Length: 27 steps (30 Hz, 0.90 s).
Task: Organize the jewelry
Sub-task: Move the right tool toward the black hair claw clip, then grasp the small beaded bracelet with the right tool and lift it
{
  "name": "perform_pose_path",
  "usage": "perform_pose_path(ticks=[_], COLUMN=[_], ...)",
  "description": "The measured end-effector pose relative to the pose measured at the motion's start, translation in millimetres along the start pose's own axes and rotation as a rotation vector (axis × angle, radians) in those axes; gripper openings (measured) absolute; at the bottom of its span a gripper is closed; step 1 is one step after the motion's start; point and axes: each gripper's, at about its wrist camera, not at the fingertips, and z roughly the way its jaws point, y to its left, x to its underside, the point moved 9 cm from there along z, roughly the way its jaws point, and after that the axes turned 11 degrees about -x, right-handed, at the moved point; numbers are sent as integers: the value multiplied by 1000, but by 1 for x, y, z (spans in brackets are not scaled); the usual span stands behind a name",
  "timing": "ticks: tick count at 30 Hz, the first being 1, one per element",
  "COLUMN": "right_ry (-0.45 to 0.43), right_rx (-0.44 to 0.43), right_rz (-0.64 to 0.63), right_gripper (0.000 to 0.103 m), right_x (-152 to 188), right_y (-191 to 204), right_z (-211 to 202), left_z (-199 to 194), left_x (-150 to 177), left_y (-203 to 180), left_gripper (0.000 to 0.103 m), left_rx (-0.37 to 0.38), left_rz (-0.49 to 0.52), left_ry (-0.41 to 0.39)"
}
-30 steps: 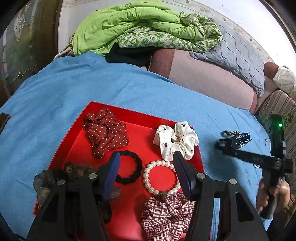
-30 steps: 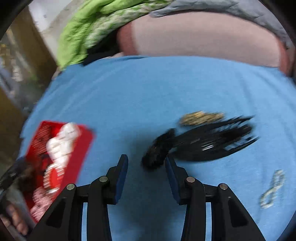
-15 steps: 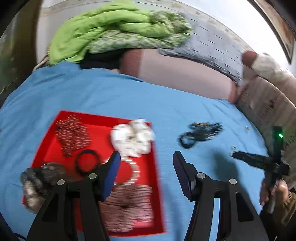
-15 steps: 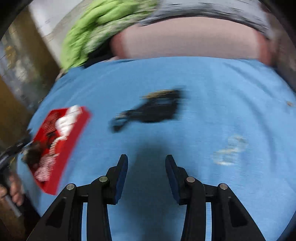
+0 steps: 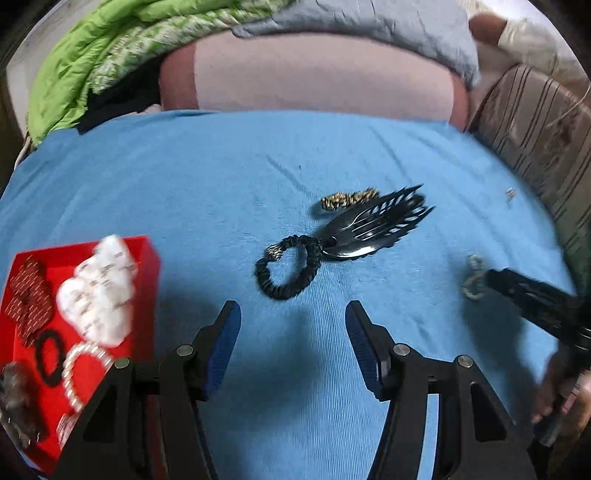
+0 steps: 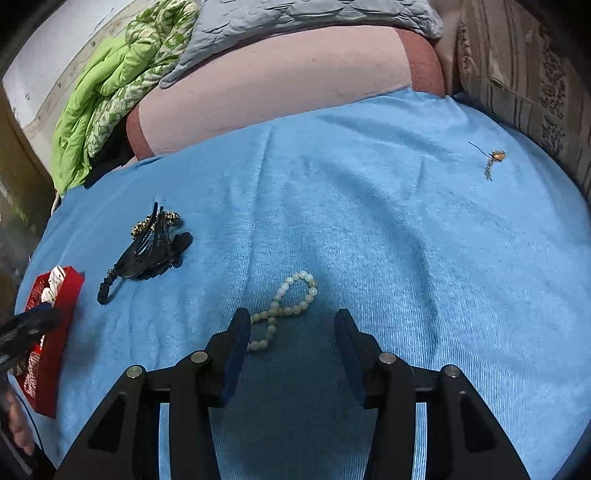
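My left gripper [image 5: 292,334] is open and empty above the blue cloth [image 5: 221,192], just short of a black hair tie [image 5: 289,266] that touches a black claw clip [image 5: 376,230] and a leopard-print tie [image 5: 347,199]. The red tray [image 5: 146,254] with scrunchies, a black tie and a pearl bracelet [image 5: 79,369] lies at the left. My right gripper [image 6: 291,336] is open and empty; a pale bead bracelet [image 6: 286,306] lies twisted between and just beyond its fingertips. The clip [image 6: 147,251] and tray [image 6: 55,332] show at the left there.
A small gold pin [image 6: 493,160] lies far right on the cloth. Pink cushion [image 5: 317,74], green bedding [image 5: 92,59] and grey quilt [image 6: 295,18] border the back. A patterned sofa arm [image 5: 535,122] stands at the right. The right gripper also shows [image 5: 532,295] by the bead bracelet [image 5: 474,277].
My left gripper has swung right, off the red tray and over to the black hair tie. My right gripper has moved right, away from the claw clip, to the bead bracelet.
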Motion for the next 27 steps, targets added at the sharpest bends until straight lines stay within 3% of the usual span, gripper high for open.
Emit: perform_pose_path(ticks=[2, 5, 9, 11, 12, 13, 14, 17, 27], right_ry=[8, 28, 29, 21, 15, 12, 12, 5, -85], right_rx=[11, 1, 18, 20, 18, -1, -36, -94, -214], right_rz=[-6, 8, -2, -19, -28, -27, -14, 11, 93], right_gripper=[51, 40, 40, 39, 30, 22, 12, 7, 7], right_x=[-2, 1, 0, 0, -1, -1, -2, -2, -10], right_y=[-1, -3, -3, -1, 1, 2, 4, 8, 24], right_z=[4, 12, 20, 24, 25, 26, 27, 24, -9], left_z=[17, 34, 48, 47, 46, 46, 44, 33, -35], left_x=[-4, -8, -13, -15, -16, -17, -17, -16, -1], left_y=[-9, -19, -25, -27, -26, -25, -25, -21, -11], left_gripper=[58, 58, 57, 39, 16, 7, 7, 7, 7], left_rx=[-23, -57, -115, -129, -164, -180, -170, -142, 39], left_rz=[29, 81, 142, 152, 161, 166, 163, 120, 8], left_ry=[9, 10, -8, -22, -32, -36, -34, -38, -55])
